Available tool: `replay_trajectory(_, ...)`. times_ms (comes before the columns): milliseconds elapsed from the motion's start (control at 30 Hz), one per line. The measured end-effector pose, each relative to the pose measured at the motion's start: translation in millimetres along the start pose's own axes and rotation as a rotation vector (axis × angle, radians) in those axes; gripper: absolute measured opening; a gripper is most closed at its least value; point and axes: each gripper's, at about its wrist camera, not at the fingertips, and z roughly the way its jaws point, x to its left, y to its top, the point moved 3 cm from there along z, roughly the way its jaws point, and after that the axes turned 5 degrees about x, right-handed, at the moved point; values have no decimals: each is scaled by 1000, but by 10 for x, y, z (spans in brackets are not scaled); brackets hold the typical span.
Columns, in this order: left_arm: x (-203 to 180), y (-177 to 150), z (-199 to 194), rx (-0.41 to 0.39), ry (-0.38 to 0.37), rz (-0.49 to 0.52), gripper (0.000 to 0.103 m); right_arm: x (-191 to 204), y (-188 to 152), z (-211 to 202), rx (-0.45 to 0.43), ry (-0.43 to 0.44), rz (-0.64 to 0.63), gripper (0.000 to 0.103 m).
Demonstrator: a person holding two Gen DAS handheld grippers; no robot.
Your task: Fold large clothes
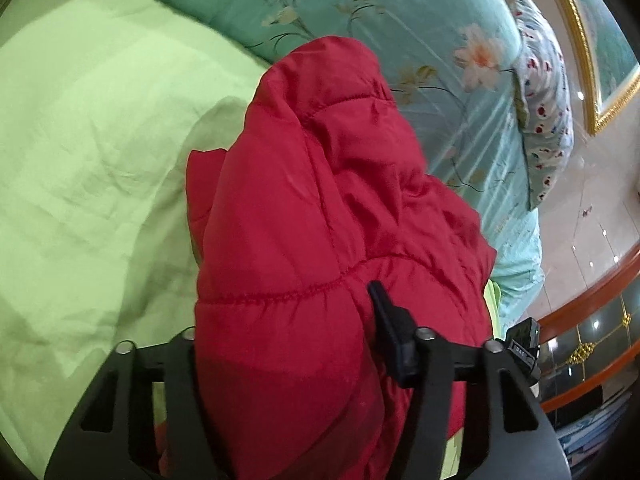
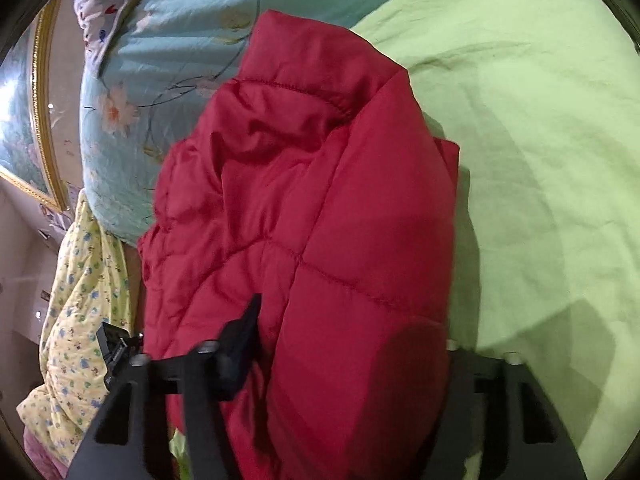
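A red quilted puffer jacket (image 1: 320,208) lies bunched on a light green bed sheet (image 1: 92,140). In the left wrist view my left gripper (image 1: 288,312) is shut on the jacket; one black finger (image 1: 384,312) shows on the right, the other is hidden under the fabric. In the right wrist view the same jacket (image 2: 320,200) fills the middle over the green sheet (image 2: 540,140). My right gripper (image 2: 352,320) is shut on the jacket; one black finger (image 2: 244,328) shows on the left, the other is buried in fabric.
A teal floral duvet (image 1: 400,20) lies behind the jacket, with a spotted pillow (image 1: 544,120) at its end. A yellow patterned blanket (image 2: 80,300) lies at the bed's left side. A gold-framed picture (image 1: 600,60) and a wooden bed frame (image 1: 592,292) stand beyond.
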Motion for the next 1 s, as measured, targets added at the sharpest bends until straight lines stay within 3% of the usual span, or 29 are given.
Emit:
replay_trajectory(233, -283, -232, -425, -15, -7, 76, 44, 183, -252, -364, 2, 24, -26, 39)
replay_trajectory(567, -305, -1153, -1027, 37, -81, 60, 44, 177, -1119, -934, 41, 29, -40, 39)
replay_trajectory(733, -258, -1386, -1106, 55, -86, 61, 44, 102, -1390, -1021, 49, 39, -24, 40)
replay_trajectory(1000, -272, -1407, -900, 6, 147, 163, 49, 108, -1357, -918, -7, -71, -71, 48)
